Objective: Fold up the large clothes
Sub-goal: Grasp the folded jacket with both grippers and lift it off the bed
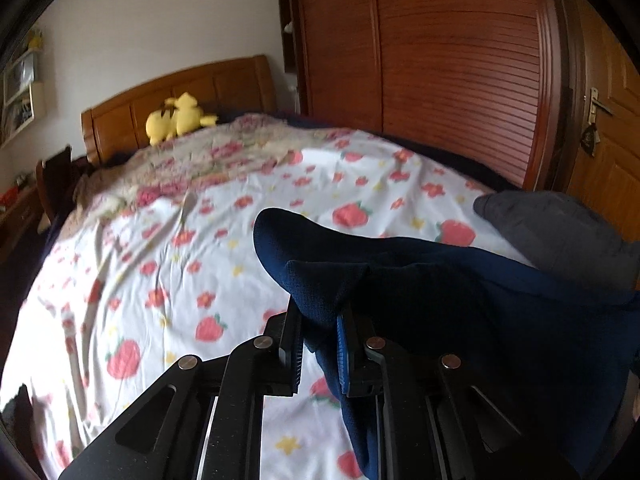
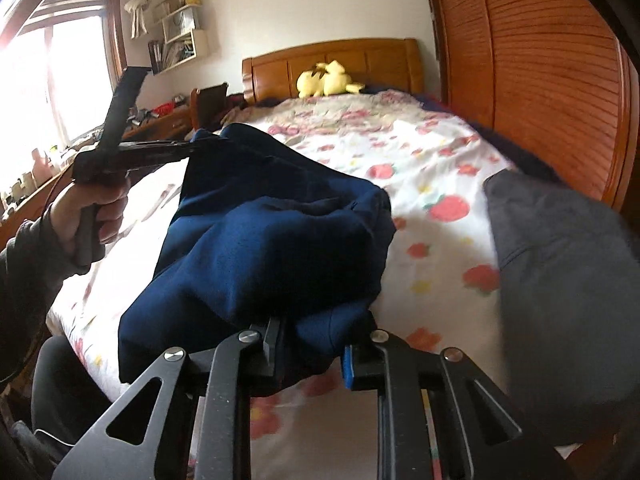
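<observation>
Left hand-held gripper and right hand-held gripper each pinch a fold of the navy garment, held above the strawberry-print bed; a grey garment lies at three o'clock. No legible writing shows.

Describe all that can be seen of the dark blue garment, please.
The dark blue garment is a soft, fine-woven cloth, bunched and creased. It hangs lifted over the strawberry-print bed sheet, gripped at two places: the left gripper and the right gripper each have their jaws closed on a fold. Its lower edge droops. A grey garment lies beside it.
</observation>
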{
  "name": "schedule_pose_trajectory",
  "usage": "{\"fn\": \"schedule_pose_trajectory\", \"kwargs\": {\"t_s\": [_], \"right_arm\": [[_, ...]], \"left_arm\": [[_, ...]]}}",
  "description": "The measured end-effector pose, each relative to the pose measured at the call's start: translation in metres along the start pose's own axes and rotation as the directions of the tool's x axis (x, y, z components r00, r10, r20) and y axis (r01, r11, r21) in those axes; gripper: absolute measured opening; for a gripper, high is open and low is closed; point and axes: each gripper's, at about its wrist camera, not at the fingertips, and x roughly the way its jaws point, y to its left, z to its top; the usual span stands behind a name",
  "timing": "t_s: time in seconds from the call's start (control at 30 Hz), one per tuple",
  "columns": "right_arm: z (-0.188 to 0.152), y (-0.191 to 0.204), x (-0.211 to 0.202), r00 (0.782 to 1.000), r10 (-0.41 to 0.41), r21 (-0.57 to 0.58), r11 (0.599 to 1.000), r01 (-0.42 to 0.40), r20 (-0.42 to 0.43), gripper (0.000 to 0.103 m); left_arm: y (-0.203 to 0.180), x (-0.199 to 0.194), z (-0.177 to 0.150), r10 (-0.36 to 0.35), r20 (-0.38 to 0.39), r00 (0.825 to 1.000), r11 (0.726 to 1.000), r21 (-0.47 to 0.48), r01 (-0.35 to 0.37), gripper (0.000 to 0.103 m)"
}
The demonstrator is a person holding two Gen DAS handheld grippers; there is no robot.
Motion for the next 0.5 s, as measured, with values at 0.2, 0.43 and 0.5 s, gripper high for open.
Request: {"fn": "schedule_pose_trajectory", "kwargs": {"t_s": [0.2, 0.43, 0.5], "right_arm": [[0.011, -0.035, -0.024, 0.998, -0.047, -0.016, 0.999, 0.047, 0.042, 0.021], [0.026, -0.082, -0.071, 0.984, -0.133, 0.006, 0.991, 0.133, 0.115, 0.020], [0.032, -0.092, -0.088, 0.975, -0.167, 0.006, 0.986, 0.168, 0.149, 0.020]], "left_arm": [[-0.041, -0.001, 0.020, -0.020, 0.060, 0.998, 0.999, 0.035, 0.018, 0.014], [-0.086, 0.013, 0.050, -0.087, 0.109, 0.990, 0.994, 0.077, 0.079, 0.014], [-0.099, 0.017, 0.064, -0.105, 0.132, 0.986, 0.993, 0.067, 0.097, 0.014]]}}
